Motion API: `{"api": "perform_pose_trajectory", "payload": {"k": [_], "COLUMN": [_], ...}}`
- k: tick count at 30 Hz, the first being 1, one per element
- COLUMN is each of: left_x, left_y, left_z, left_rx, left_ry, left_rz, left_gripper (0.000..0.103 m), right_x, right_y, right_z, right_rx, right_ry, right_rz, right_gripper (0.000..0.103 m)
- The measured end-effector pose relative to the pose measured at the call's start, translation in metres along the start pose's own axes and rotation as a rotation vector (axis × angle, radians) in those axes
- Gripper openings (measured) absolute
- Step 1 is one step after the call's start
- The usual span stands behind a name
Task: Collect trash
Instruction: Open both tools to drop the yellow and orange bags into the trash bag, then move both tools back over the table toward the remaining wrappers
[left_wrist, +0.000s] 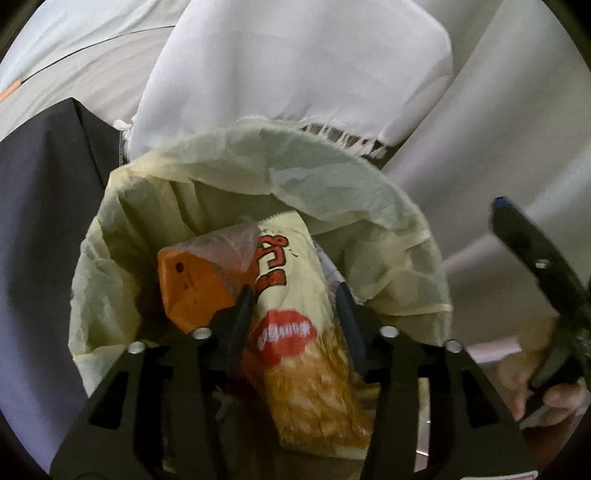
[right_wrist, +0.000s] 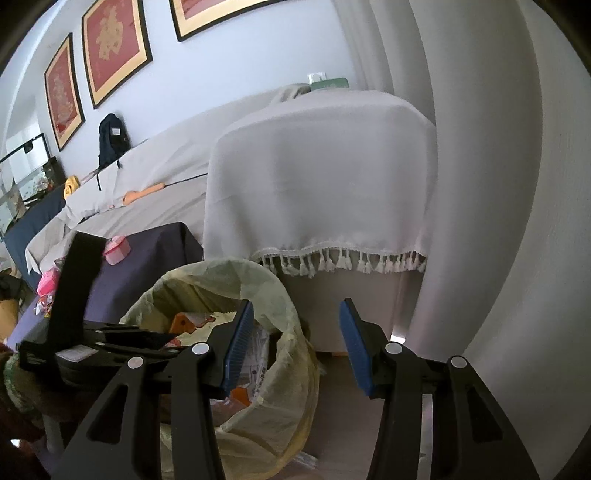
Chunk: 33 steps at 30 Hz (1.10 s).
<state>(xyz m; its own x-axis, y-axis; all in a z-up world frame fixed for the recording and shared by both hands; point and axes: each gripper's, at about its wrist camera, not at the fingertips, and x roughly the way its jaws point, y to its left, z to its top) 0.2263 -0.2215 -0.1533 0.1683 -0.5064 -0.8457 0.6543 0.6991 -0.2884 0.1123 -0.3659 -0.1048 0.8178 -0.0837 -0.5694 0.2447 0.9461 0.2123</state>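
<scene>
We see our left gripper over the mouth of the bin lined with a pale yellow trash bag, its jaws pinching a yellow snack wrapper with red lettering. The wrapper hangs between the fingers, its far end reaching down into the bag. Just left of it, inside the bag, lies an orange carton partly under clear film. Our right gripper sits near the bag's right side, its jaws spread wide with nothing between the blue pads. Beyond the bag stands a sofa arm draped in a white fringed cloth, and to the left a table under a dark cloth.
</scene>
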Motion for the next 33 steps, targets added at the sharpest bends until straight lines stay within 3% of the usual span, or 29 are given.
{"api": "perform_pose_trajectory", "payload": {"k": [5,16,26,33], "left_x": [-0.044,-0.168,-0.250,-0.303], "left_y": [0.006,0.062,0.163,0.227], "left_z": [-0.005,-0.041,-0.128,-0.179], "left_rx": [-0.023,-0.035,-0.183,-0.360], "left_ry": [-0.072,-0.316,-0.368,-0.454], "left_rz": [-0.073,0.076,0.217,0.354], "left_gripper": [0.058,0.058,0.059,0.062], "right_x": [0.000,0.001,0.008,0.025], "right_y": [0.002,0.043,0.144,0.256], "right_z": [-0.002,0.006,0.000,-0.040], "right_rx": [0.015,-0.032,-0.190,-0.340], "right_ry": [0.000,-0.004,0.066,0.249], "right_rz": [-0.002,0.071,0.255,0.458], "right_gripper": [0.046,0.047,0.047,0.047]}}
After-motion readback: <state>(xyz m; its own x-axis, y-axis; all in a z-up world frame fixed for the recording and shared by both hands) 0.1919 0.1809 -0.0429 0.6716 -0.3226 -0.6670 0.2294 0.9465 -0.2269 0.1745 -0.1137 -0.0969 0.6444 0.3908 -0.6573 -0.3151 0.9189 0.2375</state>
